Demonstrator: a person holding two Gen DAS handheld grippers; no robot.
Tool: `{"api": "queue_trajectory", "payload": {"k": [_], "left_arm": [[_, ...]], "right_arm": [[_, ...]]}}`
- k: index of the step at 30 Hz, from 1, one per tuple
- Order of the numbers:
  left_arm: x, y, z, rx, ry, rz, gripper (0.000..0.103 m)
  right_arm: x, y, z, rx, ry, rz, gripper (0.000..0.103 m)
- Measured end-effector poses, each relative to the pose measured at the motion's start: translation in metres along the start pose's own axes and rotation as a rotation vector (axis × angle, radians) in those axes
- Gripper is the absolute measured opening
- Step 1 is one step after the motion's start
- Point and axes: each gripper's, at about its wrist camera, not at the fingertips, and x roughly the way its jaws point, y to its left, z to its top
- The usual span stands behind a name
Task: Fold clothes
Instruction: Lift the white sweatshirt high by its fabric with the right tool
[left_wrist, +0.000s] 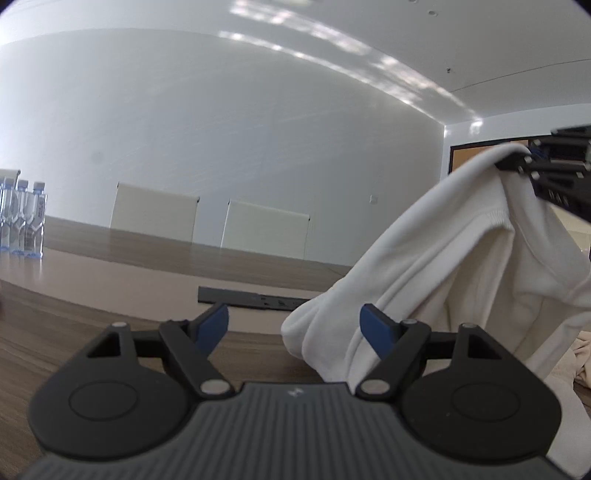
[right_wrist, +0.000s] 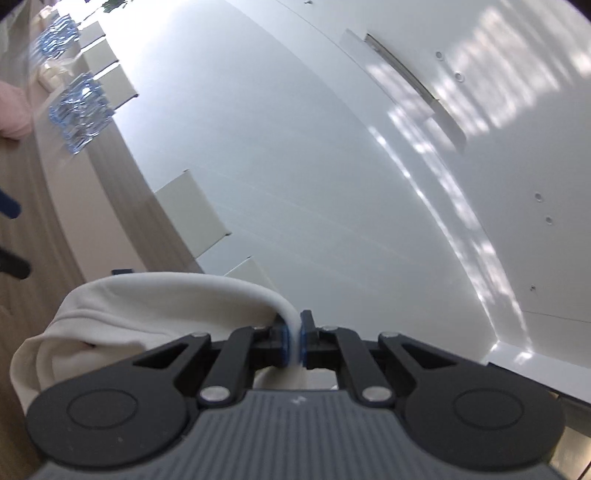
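A white garment hangs lifted above the wooden table, its top edge pinched by my right gripper at the upper right of the left wrist view. The lower fold droops to the table just beyond my left gripper, which stands open with nothing between its blue pads. In the right wrist view my right gripper is shut on a thin fold of the white garment, which spills away to the left. That view is rolled, the table rising along its left side.
Water bottles stand at the table's far left, also water bottles in the right wrist view. Two pale chair backs line the far side. A black strip lies flat mid-table. More cream cloth lies at the right edge.
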Motion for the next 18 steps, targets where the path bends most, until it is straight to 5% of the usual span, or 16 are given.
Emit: {"api": "queue_trajectory", "payload": {"k": [4, 7, 13, 18], "left_arm": [[-0.011, -0.014, -0.002, 0.107, -0.068, -0.065, 0.077], [-0.016, -0.032, -0.004, 0.165, -0.055, -0.139, 0.078], [0.008, -0.055, 0.002, 0.187, 0.016, -0.078, 0.078], [0.008, -0.063, 0.026, 0.197, 0.007, -0.158, 0.078]], "right_arm": [[0.005, -0.046, 0.027, 0.082, 0.003, -0.060, 0.005], [-0.046, -0.096, 0.045, 0.083, -0.042, -0.118, 0.005], [-0.127, -0.201, 0.071, 0.172, -0.150, -0.197, 0.005], [-0.188, -0.292, 0.073, 0.283, -0.208, -0.224, 0.005]]}}
